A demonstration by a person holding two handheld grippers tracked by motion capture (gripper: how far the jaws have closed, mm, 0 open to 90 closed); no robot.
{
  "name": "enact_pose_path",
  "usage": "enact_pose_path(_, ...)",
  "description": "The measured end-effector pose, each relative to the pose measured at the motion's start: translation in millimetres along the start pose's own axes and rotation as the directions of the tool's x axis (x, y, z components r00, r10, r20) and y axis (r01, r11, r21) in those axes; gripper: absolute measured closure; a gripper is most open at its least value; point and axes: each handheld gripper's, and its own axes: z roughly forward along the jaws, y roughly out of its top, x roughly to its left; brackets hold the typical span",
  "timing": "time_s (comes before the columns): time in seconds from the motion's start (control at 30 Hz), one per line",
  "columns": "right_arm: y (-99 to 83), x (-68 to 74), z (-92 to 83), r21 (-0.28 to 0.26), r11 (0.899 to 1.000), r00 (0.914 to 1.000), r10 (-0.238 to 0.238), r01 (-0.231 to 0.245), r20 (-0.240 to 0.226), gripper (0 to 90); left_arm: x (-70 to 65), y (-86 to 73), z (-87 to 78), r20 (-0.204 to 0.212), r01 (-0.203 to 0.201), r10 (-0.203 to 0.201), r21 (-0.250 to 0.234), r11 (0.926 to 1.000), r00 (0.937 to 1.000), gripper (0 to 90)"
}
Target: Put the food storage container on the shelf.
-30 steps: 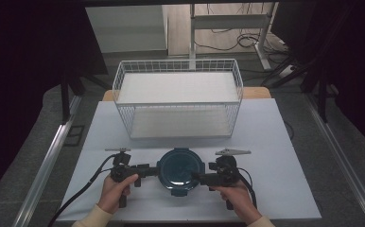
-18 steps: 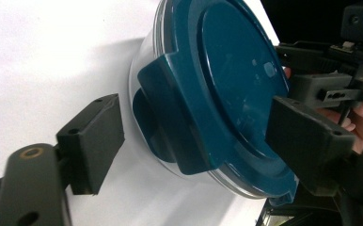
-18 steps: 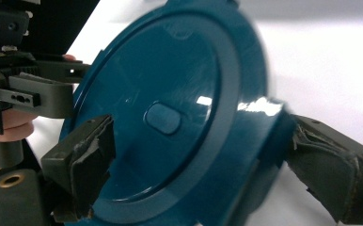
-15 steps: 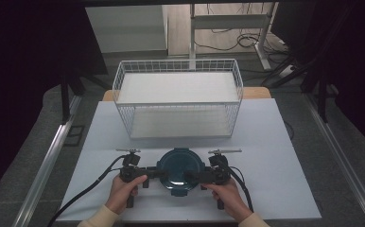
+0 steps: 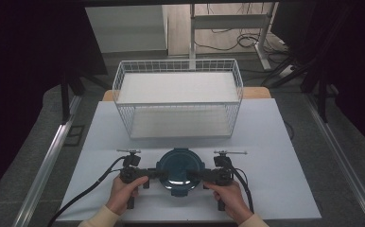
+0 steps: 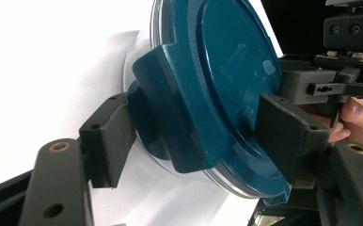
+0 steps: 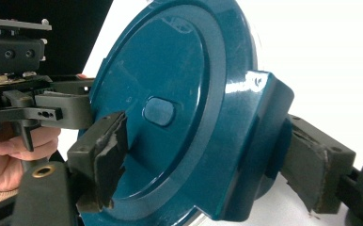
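A round container with a dark teal lid (image 5: 179,171) is sitting on the white bench (image 5: 275,142), near the front edge and centred in front of a white wire basket (image 5: 178,101). In the high view the person's two hands are coming in from the bottom, forearms angling inward, each wrapped around a gripper handle and pointing it level toward the container from opposite sides.

The left gripper (image 5: 153,174) is reaching in from the container's left. Its jaws have just been closing, and in the left gripper view they are bracketing the lid's side latch tab (image 6: 170,117): one jaw is lying against the tab's underside by the clear bowl wall, the other is resting on the lid's top near the rim. The pads appear to be pressing on the lid, though the contact on the top face is hard to judge.

The right gripper (image 5: 195,176) is reaching in from the container's right, and its jaws have likewise just been closing. In the right gripper view its worn pads (image 7: 108,155) are sitting on the lid's top face on one side and behind the opposite latch tab (image 7: 259,127) on the other, clamping the lid edge between them.

Cables (image 5: 83,196) are trailing from both grippers toward the bench's front.
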Motion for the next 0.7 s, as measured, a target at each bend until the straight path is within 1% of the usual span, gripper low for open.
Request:
enact_pose_path(0.2,-2.9,0.7,-5.3,-0.018,1.000,0.9999,-0.006,0.006,-0.014,25.8,-5.5,-2.8,-4.4,-0.007,-0.014,0.014,-0.013,0.9998,0.9999,35.0)
enact_pose_path(0.3,-5.3,1.8,-10.0,-0.032,0.999,0.9998,-0.003,0.003,-0.018,28.6,-9.2,-5.6,-6.1,-0.011,-0.027,0.026,-0.032,0.9991,0.9996,37.5)
enact_pose_path(0.37,-6.0,2.0,-10.9,-0.038,0.999,0.9998,-0.005,0.004,-0.019,29.2,-11.9,-7.2,-6.9,-0.013,-0.027,0.026,-0.046,0.9986,0.9996,38.1)
enact_pose_path(0.4,-6.6,2.5,-12.1,-0.038,0.999,0.9997,-0.010,0.009,-0.020,29.6,-12.4,-7.9,-8.0,-0.015,-0.039,0.038,-0.043,0.9983,0.9992,38.7)
enact_pose_path(0.43,-8.0,4.4,-14.0,-0.042,0.999,0.9993,-0.032,0.031,-0.020,30.4,-13.5,-8.7,-8.5,-0.017,-0.043,0.042,-0.045,0.9980,0.9990,39.3)
enact_pose_path(0.47,-8.0,4.4,-14.0,-0.042,0.999,0.9993,-0.032,0.031,-0.020,30.4,-14.3,-9.4,-9.3,-0.019,-0.050,0.049,-0.044,0.9978,0.9986,39.3)
enact_pose_path(0.57,-9.2,8.1,-16.8,-0.049,0.997,0.9982,-0.059,0.058,-0.014,32.1,-16.7,-11.3,-10.9,-0.025,-0.058,0.057,-0.049,0.9971,0.9980,40.1)
enact_pose_path(0.7,-9.4,9.5,-18.4,-0.056,0.996,0.9975,-0.069,0.068,-0.015,33.1,-19.3,-13.1,-13.2,-0.031,-0.069,0.067,-0.055,0.9961,0.9973,41.2)
